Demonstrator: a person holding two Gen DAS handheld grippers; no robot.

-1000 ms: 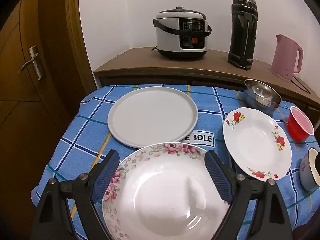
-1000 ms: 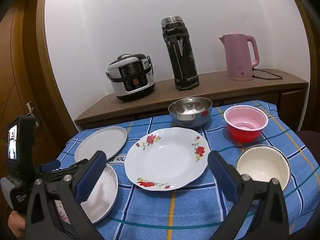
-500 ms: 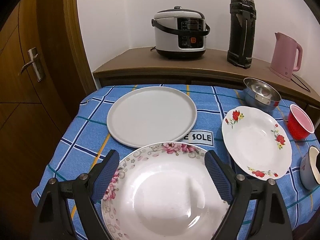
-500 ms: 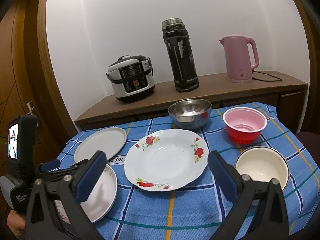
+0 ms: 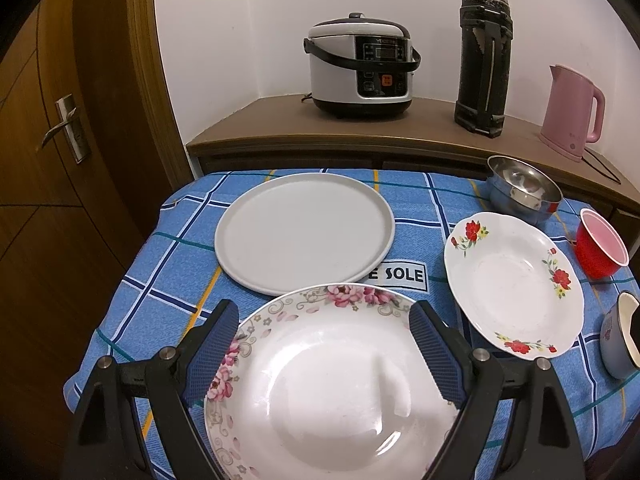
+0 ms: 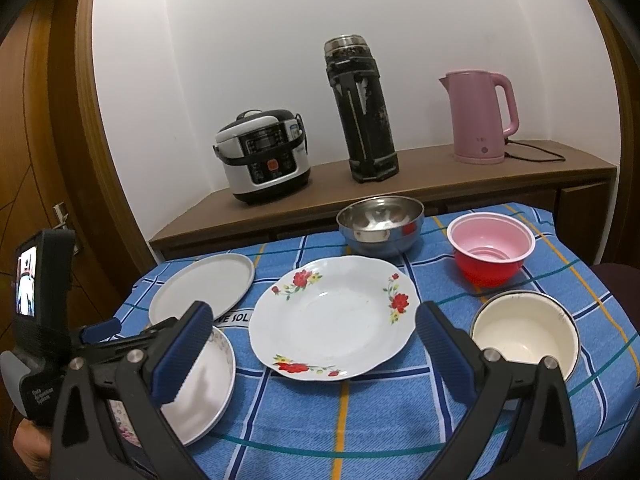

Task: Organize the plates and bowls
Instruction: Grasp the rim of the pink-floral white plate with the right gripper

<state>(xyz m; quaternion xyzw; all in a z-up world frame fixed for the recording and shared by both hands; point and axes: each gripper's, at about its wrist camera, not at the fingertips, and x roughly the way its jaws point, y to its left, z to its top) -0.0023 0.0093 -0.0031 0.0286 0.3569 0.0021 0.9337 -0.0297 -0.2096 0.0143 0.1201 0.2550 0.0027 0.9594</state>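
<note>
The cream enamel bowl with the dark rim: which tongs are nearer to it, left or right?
Right. The right tongs hang open beside the cream enamel bowl, their right finger just at its rim. The left tongs hover open over the pink-flowered plate, across the table.

This is a home dining corner, with a small table under a blue checked tablecloth (image 6: 360,408) set with everyday crockery: flowered plates (image 6: 336,320), a steel bowl (image 6: 380,226) and a red plastic bowl (image 6: 490,250). Behind it a low wooden sideboard (image 6: 420,188) against a plain white wall carries a rice cooker (image 6: 264,156), a tall black thermos flask (image 6: 362,110) and a pink electric kettle (image 6: 480,118) with its cord trailing. To the left stands a brown wooden door with a metal lever handle (image 5: 64,128), the sort found in a flat or house.
</note>
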